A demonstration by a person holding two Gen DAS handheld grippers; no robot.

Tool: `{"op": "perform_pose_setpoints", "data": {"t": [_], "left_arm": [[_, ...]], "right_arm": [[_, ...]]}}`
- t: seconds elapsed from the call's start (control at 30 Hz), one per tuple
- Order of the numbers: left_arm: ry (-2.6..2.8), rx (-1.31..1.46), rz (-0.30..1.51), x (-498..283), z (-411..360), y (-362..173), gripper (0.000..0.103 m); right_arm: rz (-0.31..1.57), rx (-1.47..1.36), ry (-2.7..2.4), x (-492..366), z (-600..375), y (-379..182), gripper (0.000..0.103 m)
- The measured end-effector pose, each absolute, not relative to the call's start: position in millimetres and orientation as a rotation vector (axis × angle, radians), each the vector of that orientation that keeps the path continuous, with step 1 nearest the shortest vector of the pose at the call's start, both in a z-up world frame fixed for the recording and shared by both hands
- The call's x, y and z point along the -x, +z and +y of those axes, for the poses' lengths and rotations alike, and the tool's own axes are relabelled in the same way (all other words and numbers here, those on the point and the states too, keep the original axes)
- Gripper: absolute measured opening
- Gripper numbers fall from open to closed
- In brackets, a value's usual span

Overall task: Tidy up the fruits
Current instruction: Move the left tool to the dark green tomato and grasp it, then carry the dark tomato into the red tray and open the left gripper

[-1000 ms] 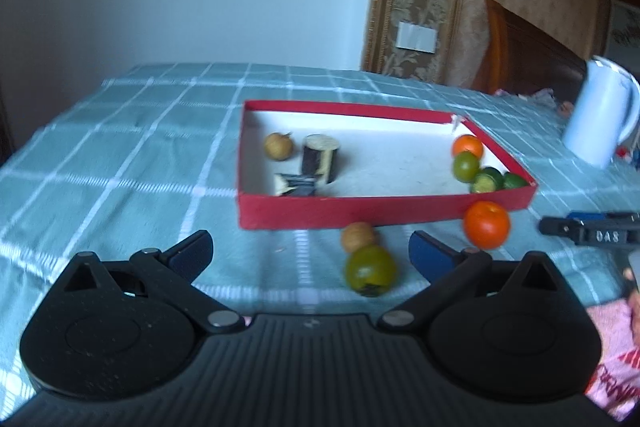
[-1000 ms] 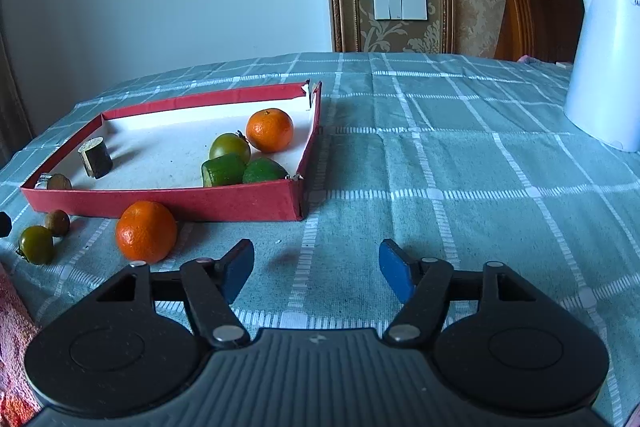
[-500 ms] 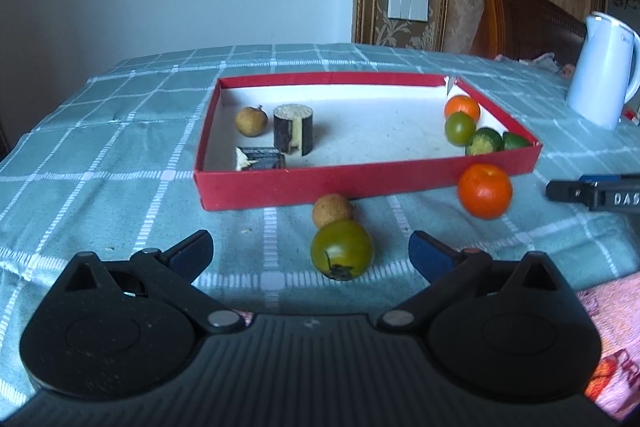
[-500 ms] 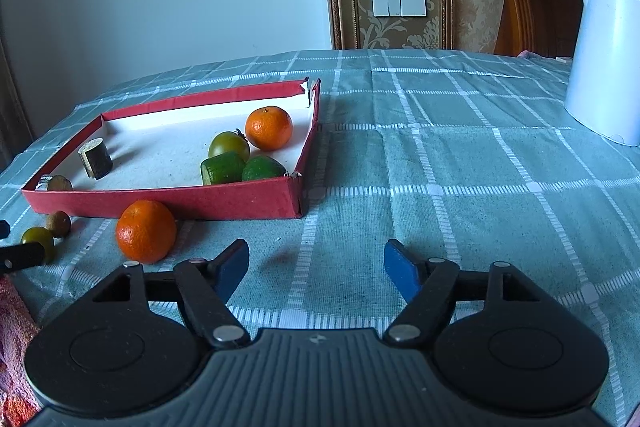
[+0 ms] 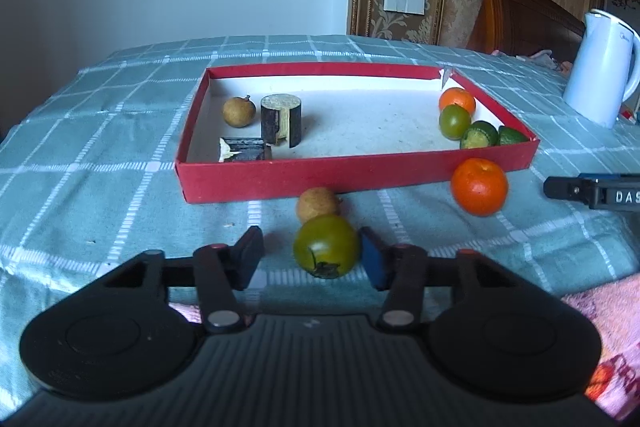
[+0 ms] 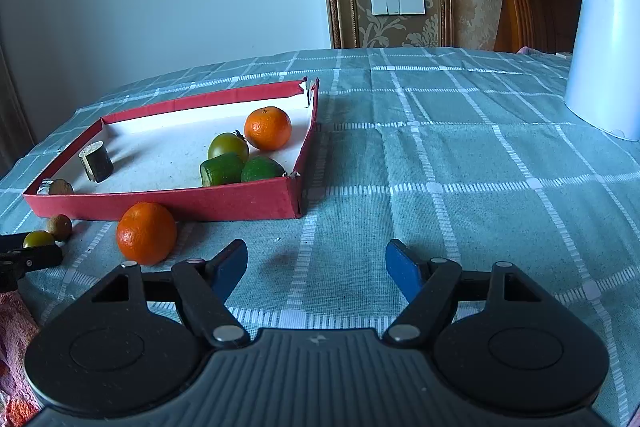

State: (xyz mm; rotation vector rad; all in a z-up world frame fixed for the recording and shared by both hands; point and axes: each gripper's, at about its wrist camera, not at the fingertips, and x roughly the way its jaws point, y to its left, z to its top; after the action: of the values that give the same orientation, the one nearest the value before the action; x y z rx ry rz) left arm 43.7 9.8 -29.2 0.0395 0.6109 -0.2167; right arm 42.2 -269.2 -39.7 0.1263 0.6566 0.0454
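A red tray (image 5: 360,175) sits on the checked tablecloth, also in the right wrist view (image 6: 180,203). It holds a longan (image 5: 239,111), dark cylinder pieces (image 5: 281,120), an orange (image 5: 457,101), a green tomato (image 5: 454,121) and green pieces (image 5: 480,135). In front of it lie a green tomato (image 5: 326,251), a longan (image 5: 318,203) and an orange (image 5: 479,186). My left gripper (image 5: 312,259) is open around that green tomato, right finger touching it. My right gripper (image 6: 316,267) is open and empty, right of the loose orange (image 6: 146,233).
A white kettle (image 5: 600,67) stands at the right, also in the right wrist view (image 6: 608,47). A pink cloth (image 5: 600,327) lies at the near table edge. A wooden chair (image 5: 516,11) stands behind the table.
My left gripper has moved forward and its jaws have narrowed around the green tomato in front of the tray. The right gripper has barely moved.
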Motion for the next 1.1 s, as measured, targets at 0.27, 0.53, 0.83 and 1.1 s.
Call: {"op": "perform_pose_setpoints", "data": {"t": [0.27,0.53,0.83,1.1], "left_arm": [[-0.226,-0.059,0.608,-40.8,2.7,-28.3,0.031],[-0.248,-0.05,0.564,-29.8,2.8,-10.9,0.03],[-0.267,-0.09,0.502,-46.9,-14.0,16.4,0.031],[-0.265,-0.133,0.488,-86.5,-30.8,19.7,0.031]], "right_arm": [[0.654,-0.137,0.045,-41.6,-270.1,-39.8,0.076],[0.652,-0.138,0.044,-41.2,-270.7,-39.5,0.076],[0.653,-0.139,0.037,-41.1,-270.4,-39.1,0.076],[0.646,-0.144,0.025,-39.6,-271.1,-38.3,0.076]]}}
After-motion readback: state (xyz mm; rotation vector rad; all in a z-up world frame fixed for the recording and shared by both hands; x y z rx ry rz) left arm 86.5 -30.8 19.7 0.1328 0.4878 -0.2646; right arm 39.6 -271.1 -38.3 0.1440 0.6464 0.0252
